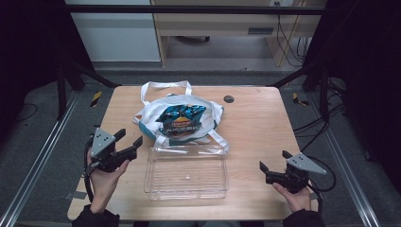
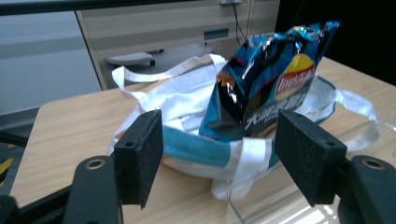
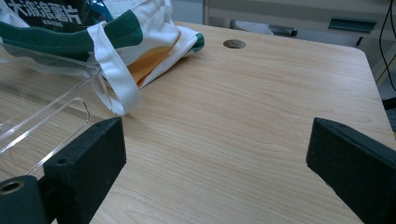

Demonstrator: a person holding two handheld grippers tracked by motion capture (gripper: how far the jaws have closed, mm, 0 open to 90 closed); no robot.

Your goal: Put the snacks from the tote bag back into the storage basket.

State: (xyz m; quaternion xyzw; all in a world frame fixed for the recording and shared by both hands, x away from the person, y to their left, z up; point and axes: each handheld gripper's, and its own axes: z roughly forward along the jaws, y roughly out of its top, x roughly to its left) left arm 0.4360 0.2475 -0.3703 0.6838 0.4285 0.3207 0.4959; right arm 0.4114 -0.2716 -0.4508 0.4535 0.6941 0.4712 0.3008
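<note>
A white tote bag with teal trim lies on the wooden table. A blue chip bag sticks out of its mouth, seen upright in the left gripper view as the chip bag above the tote bag. A clear plastic bin stands just in front of the tote. My left gripper is open at the table's left, pointed at the tote. My right gripper is open at the right front, nothing between its jaws. The tote bag and bin edge lie to its left.
A small dark round plug sits in the table near the back. Bare wood stretches right of the tote. Beyond the table stand cabinets, cables and black frame bars. Metal rails run along both sides on the floor.
</note>
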